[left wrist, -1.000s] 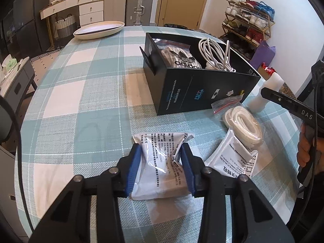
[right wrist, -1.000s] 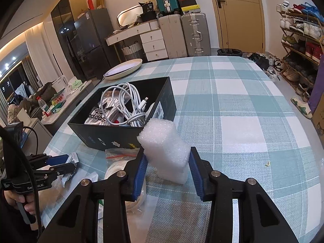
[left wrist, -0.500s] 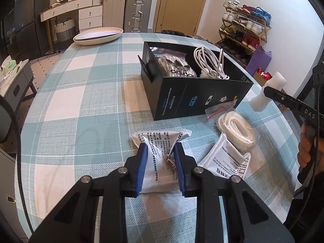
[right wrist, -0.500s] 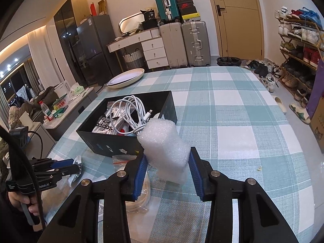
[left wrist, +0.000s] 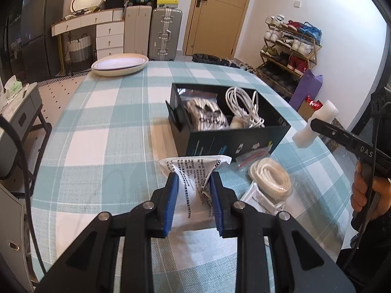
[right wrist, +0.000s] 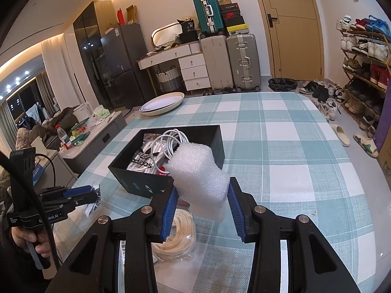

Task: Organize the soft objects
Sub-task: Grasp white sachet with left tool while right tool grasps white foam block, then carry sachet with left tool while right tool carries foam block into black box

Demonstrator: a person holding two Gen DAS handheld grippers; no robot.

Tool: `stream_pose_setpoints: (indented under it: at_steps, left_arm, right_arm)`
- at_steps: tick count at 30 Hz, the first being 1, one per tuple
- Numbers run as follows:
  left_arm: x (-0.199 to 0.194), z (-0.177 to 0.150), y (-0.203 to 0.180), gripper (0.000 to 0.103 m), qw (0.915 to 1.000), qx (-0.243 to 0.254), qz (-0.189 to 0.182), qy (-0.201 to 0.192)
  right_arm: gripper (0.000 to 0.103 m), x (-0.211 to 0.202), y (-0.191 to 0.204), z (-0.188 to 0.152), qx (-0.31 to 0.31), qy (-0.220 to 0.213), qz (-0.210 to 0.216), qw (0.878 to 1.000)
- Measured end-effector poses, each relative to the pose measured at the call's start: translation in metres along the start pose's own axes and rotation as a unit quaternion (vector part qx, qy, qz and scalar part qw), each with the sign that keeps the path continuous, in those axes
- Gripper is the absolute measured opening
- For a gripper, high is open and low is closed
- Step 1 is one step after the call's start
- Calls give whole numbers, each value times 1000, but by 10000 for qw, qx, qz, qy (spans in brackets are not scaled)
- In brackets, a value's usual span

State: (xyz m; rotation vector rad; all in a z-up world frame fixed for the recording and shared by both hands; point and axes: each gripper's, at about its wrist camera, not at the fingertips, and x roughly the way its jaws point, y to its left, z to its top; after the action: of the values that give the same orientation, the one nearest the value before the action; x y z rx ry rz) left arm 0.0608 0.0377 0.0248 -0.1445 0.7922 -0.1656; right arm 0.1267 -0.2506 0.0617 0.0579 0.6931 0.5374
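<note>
My left gripper (left wrist: 193, 188) is shut on a white printed pouch (left wrist: 194, 171) and holds it above the checked tablecloth. My right gripper (right wrist: 201, 201) is shut on a white foam block (right wrist: 198, 175) and holds it in the air near the black box (right wrist: 136, 183). The box (left wrist: 232, 141) holds a white cable coil (left wrist: 244, 105) and an Adidas bag (left wrist: 207, 117). The foam block also shows in the left wrist view (left wrist: 315, 127). The left gripper shows in the right wrist view (right wrist: 85, 193) with the pouch.
A bagged cream rope coil (left wrist: 271, 175) and a second white pouch (left wrist: 261, 200) lie on the table right of my left gripper. A small red-sealed bag (left wrist: 254, 156) lies by the box. A cream oval tray (left wrist: 119, 64) sits at the far edge.
My left gripper closed on the printed pouch and lifted it off the table. My right gripper rose with the foam block toward the box.
</note>
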Motion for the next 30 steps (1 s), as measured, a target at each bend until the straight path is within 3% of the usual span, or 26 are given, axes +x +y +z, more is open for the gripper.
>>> stream_pose_setpoints:
  at_steps: [15, 30]
  left_arm:
    - [-5, 50, -12, 25, 9986, 209, -19, -492]
    - [30, 88, -29, 25, 9972, 478, -43, -576]
  right_arm:
    - [41, 2, 17, 31, -98, -93, 386, 9992]
    - [41, 40, 32, 51, -308, 219, 437, 9983]
